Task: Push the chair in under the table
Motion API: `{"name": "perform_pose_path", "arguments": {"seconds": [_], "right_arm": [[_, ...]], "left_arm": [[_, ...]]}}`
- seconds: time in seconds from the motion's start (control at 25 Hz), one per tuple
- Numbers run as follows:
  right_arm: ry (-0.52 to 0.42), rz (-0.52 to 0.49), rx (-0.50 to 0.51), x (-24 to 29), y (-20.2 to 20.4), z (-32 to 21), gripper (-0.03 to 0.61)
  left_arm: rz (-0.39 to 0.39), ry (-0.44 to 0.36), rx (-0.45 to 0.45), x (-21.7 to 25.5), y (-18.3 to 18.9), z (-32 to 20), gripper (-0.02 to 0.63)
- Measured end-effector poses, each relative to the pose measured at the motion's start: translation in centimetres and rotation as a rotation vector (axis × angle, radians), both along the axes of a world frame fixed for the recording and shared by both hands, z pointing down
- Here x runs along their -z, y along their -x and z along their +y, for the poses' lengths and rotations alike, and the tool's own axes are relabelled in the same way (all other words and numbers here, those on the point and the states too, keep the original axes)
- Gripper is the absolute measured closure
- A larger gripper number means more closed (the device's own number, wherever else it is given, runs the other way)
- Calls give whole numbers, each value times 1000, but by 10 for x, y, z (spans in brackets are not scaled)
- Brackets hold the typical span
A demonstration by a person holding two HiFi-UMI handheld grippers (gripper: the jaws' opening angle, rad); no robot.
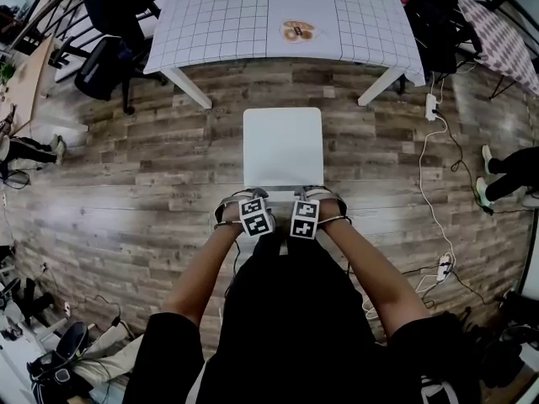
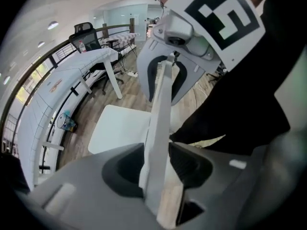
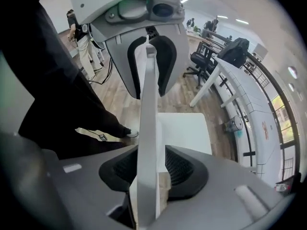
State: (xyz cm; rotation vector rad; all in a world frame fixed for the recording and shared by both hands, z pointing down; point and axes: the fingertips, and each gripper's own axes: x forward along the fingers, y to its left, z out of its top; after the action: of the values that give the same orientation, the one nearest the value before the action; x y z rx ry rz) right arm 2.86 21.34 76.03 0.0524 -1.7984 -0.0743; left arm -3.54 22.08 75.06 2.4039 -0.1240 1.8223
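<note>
A: Left gripper (image 1: 250,196) status?
B: Jaws are being held wide. The backrest (image 2: 160,104) top edge is being straddled, not being clamped.
A: Chair (image 1: 283,146)?
B: White one. It is being kept on the wood floor (image 1: 126,158), facing the grid-clothed table (image 1: 227,15), with a strip of floor being left between seat and tabletop.
A: Right gripper (image 1: 308,194)?
B: Jaws are being held apart there too. The backrest edge is being straddled, with a gap being left beside one pad.
</note>
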Motion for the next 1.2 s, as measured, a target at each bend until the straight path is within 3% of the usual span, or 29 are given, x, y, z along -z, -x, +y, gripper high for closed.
{"name": "perform_pose_path", "arguments": {"seconds": [0.2,0.48,0.68,0.92,1.2], "right_arm": [[47,13,-45,-12,1,-4,413],[5,50,31,-26,5,0,479],[13,56,32,-28,7,3,478],[-45,77,55,-31,5,3,499],[-32,91,41,-32,5,5,502]], "left_arm": [[-44,9,-86,-14,-2,-3,449],[-39,10,-95,-27,-9,-2,487],[-90,-28,-140,-38,-7,2,508],[-85,-68,-143,-41,-11,-1,532],[-88,-69,-146,-42,-10,0,534]]}}
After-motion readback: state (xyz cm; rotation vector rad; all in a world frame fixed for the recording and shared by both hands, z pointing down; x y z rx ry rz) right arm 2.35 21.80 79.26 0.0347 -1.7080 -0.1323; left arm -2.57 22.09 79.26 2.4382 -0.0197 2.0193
